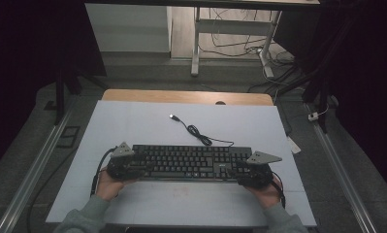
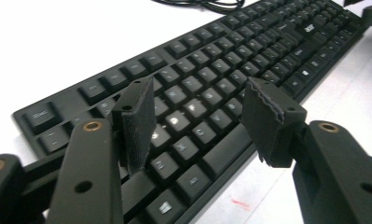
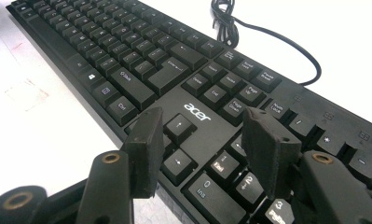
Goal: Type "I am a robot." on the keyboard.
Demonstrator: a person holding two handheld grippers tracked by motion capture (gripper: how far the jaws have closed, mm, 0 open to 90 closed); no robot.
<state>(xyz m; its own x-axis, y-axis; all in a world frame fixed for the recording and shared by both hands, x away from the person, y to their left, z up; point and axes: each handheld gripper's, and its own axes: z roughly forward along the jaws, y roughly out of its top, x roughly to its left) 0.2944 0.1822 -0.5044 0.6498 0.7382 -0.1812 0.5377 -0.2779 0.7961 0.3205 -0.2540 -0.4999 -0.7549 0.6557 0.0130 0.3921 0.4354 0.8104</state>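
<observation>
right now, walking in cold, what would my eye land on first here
First the black keyboard, lying flat across the near middle of the pale table, with an open gripper over each end: the left gripper above the letter keys, the right gripper above the arrow keys. Next, the keyboard's cable snaking loose toward the far edge, its plug unconnected.

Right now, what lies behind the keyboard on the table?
Behind the keyboard its black cable lies loosely bunched on the white mat, ending in a free USB plug. Beneath the keyboard is covered.
</observation>
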